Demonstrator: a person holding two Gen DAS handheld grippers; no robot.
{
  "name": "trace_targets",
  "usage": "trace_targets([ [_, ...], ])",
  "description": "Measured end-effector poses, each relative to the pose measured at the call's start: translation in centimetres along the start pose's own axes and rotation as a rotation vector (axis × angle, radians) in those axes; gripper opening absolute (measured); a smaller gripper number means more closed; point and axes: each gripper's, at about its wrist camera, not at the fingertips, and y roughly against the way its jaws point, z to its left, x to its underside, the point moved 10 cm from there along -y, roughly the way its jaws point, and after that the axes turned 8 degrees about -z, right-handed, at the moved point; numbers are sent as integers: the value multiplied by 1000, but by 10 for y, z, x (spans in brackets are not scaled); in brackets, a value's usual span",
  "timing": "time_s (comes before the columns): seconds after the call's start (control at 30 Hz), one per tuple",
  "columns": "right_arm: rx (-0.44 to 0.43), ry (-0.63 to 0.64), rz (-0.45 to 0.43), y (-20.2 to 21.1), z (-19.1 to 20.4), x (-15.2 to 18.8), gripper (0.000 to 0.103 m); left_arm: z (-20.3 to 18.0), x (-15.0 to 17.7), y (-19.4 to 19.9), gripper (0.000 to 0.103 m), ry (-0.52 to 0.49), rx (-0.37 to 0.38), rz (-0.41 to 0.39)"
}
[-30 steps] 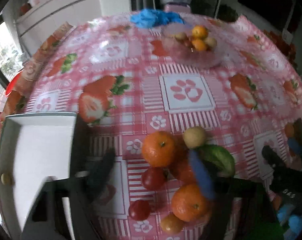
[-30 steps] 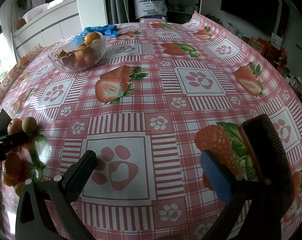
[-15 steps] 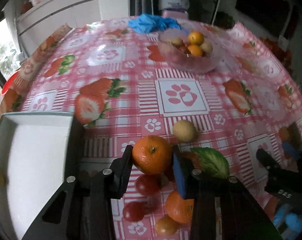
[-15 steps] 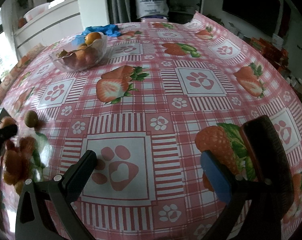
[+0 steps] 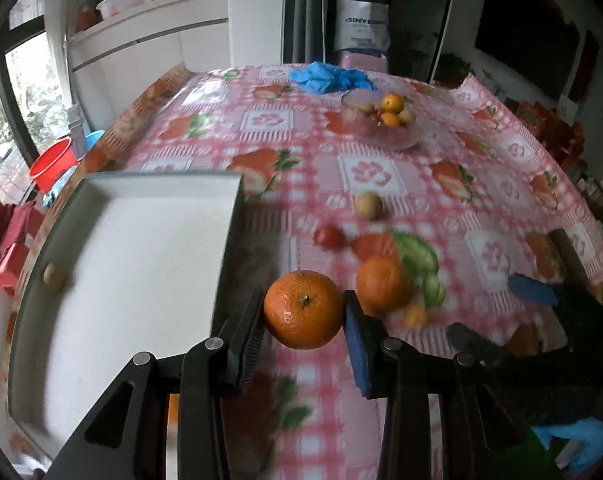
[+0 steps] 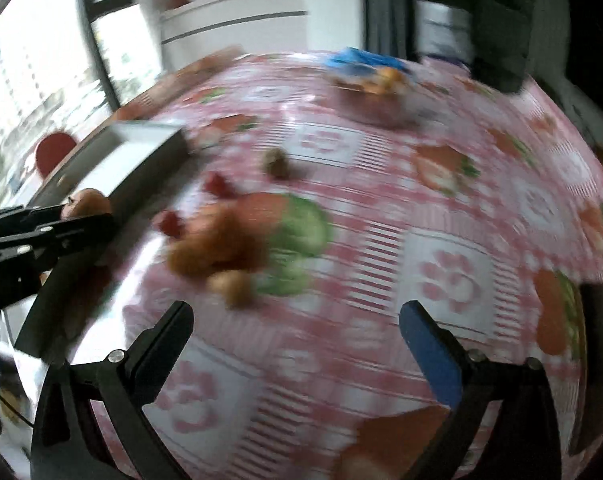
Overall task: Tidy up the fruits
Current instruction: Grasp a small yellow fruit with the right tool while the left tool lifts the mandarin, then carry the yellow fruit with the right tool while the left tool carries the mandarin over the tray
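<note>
On pink strawberry tablecloth (image 5: 381, 168): white tray (image 5: 141, 260), glass bowl (image 5: 381, 132); windows behind

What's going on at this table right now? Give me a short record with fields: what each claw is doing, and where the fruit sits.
Left gripper: shut on a mandarin orange, lifted beside the tray
Right gripper: open, holding nothing
White tray: holds one small brownish fruit
Loose pile: another orange, cherry tomatoes, a longan-like fruit on the tablecloth
Glass bowl: more fruit, far side
</note>
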Motion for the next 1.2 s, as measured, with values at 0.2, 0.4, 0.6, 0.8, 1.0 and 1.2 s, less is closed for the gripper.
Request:
trace_targets([
  [0.2,-14,26,46,-20,25,-2,71,21,14,26,39,16,-27,-22],
  [0.4,16,24,42,-18,26,-1,21,45,11,48,39,9,-68,-75],
  [0.6,-20,-25,13,0,29,-12,21,74,15,53,40,49,-92,-85],
  [0.8,-91,11,-6,16,70,-36,21,108,22,57,40,96,-130,-93],
  [1.0,-173,67,1,17,129,-53,21,141,32,60,40,142,-170,-99],
  [1.2,-230,110,15,11,176,-62,21,168,42,58,40,190,-193,-91],
])
